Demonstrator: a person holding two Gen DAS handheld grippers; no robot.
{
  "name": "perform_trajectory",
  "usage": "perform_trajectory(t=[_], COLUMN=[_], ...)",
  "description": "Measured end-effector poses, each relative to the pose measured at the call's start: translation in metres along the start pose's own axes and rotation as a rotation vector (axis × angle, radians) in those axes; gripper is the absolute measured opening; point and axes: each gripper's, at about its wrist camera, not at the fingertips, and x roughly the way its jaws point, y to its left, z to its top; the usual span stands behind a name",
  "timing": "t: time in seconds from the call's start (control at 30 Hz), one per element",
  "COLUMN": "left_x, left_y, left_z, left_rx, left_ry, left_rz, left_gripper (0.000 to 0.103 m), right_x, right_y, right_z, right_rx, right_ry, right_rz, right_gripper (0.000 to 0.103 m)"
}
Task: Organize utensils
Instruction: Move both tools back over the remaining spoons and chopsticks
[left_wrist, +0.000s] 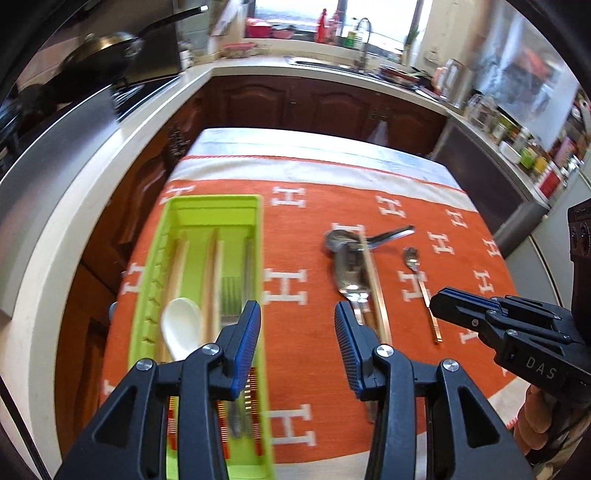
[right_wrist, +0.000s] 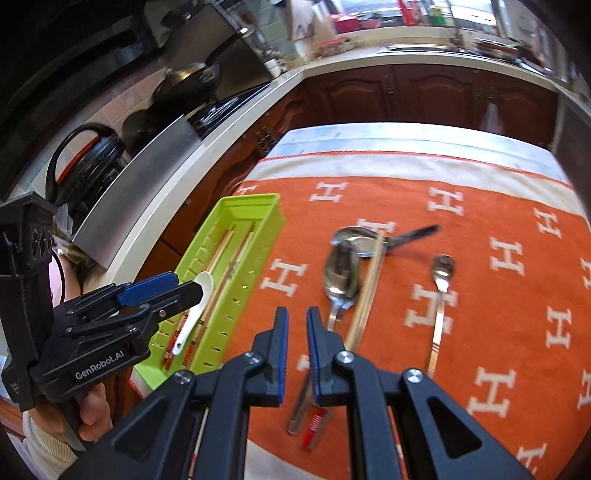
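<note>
With chopsticks, forks and a white spoon (left_wrist: 181, 325) already in my green tray (left_wrist: 153, 295), three spoons (right_wrist: 341, 273) and one chopstick (right_wrist: 369, 288) remain on the desk, my left gripper (left_wrist: 297, 325) released and empty, my right gripper (right_wrist: 295, 325) nearly clenched on nothing.

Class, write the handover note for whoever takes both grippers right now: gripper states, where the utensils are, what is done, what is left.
Left gripper: open, empty, over the green tray's right edge.
Right gripper: jaws nearly shut, nothing held, above the loose pile.
Done: white spoon, chopsticks and a fork lie in the tray.
Left on the orange cloth: two large spoons, one chopstick, a small spoon.
</note>
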Motion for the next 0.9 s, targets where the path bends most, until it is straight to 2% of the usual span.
perform_trajectory(t=[0.2, 0.43, 0.8, 0.9], left_x=[0.005, 0.021, 0.070, 0.082], left_y=[-0.032, -0.053, -0.046, -0.046], left_z=[0.003, 0.010, 0.004, 0.000], left_rx=[0.046, 0.044, -0.020, -0.031], left_ry=[0.007, 0.032, 0.133, 0.161], left_rz=[-0.048, -0.076, -0.098, -0.110], left_gripper=[0.040, 0.040, 0.040, 0.033], right_x=[-0.025, -0.035, -0.019, -0.013], right_y=[-0.030, -0.060, -0.091, -0.093], right_z=[-0.011, -0.019, -0.024, -0.025], right_rx=[0.075, 0.139, 0.202, 0.206], right_ry=[-0.053, -0.073, -0.037, -0.025], right_rz=[-0.053, -0.091, -0.107, -0.097], right_gripper=[0.010, 0.010, 0.010, 0.010])
